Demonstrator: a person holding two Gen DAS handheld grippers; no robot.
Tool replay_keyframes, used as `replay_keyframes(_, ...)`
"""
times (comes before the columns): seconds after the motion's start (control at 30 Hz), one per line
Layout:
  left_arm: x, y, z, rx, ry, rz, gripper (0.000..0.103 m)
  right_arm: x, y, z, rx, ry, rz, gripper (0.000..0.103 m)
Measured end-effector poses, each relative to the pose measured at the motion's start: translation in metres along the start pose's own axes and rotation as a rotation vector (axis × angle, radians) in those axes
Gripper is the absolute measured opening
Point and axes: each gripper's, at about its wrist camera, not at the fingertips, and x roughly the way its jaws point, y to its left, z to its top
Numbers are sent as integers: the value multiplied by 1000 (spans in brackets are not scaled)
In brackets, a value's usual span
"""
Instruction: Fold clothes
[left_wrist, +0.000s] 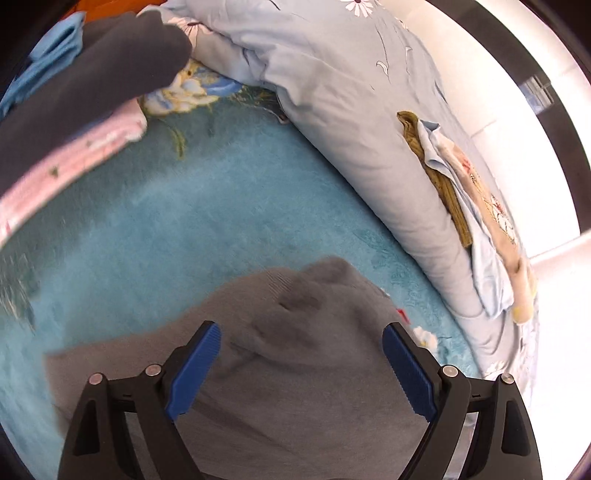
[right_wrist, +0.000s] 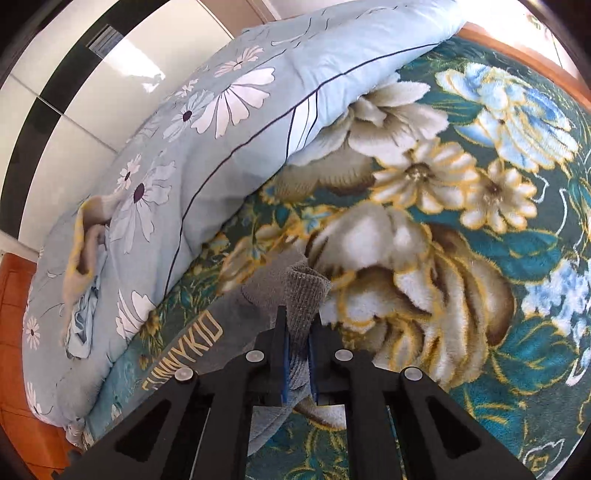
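A grey sweatshirt (left_wrist: 280, 369) lies on the teal floral blanket (left_wrist: 177, 221). My left gripper (left_wrist: 301, 332) is open just above it, its blue pads on either side of a crumpled part of the cloth. In the right wrist view the same grey sweatshirt (right_wrist: 229, 317) shows yellow lettering. My right gripper (right_wrist: 297, 321) is shut on its ribbed cuff (right_wrist: 304, 291) and holds it a little above the blanket (right_wrist: 461, 221).
A folded light-blue daisy quilt (left_wrist: 351, 122) (right_wrist: 192, 147) runs along the bed's far side, with a stack of folded clothes (left_wrist: 465, 206) (right_wrist: 85, 258) on it. A pile of pink, dark grey and blue garments (left_wrist: 85, 96) sits at the left.
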Motion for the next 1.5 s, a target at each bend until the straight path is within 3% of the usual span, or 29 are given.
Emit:
replay_keyframes(0.07, -3, 9, 9, 25, 10, 23, 91, -5, 3, -3, -15, -9, -17, 14)
replay_keyframes(0.17, -1, 20, 21, 43, 29, 11, 91, -19, 7, -6, -36, -43, -64, 34)
replay_keyframes(0.27, 8, 27, 31, 56, 66, -20, 91, -48, 17, -14, -48, -133, -108, 35)
replay_keyframes(0.37, 24, 34, 38, 52, 110, -33, 91, -53, 46, -25, -109, -117, -67, 38)
replay_keyframes(0.53, 53, 53, 43, -33, 185, -96, 91, -23, 133, -72, -340, 9, 9, 40)
replay_keyframes(0.63, 64, 63, 44, -106, 225, -218, 91, -7, 187, -107, -485, 61, 61, 40)
replay_keyframes(0.7, 71, 64, 42, -124, 254, -292, 91, 5, 216, -125, -510, 103, 137, 40)
replay_keyframes(0.83, 81, 57, 38, -89, 300, -338, 91, 32, 275, -157, -556, 191, 244, 43)
replay_keyframes(1.07, 65, 40, 17, 27, 327, -527, 90, 57, 329, -219, -728, 296, 271, 43)
replay_keyframes(1.27, 37, 29, 13, 87, 283, -620, 90, 77, 373, -273, -876, 385, 291, 43)
replay_keyframes(1.5, 15, 2, 11, 218, 310, -699, 90, 85, 355, -269, -801, 400, 266, 43)
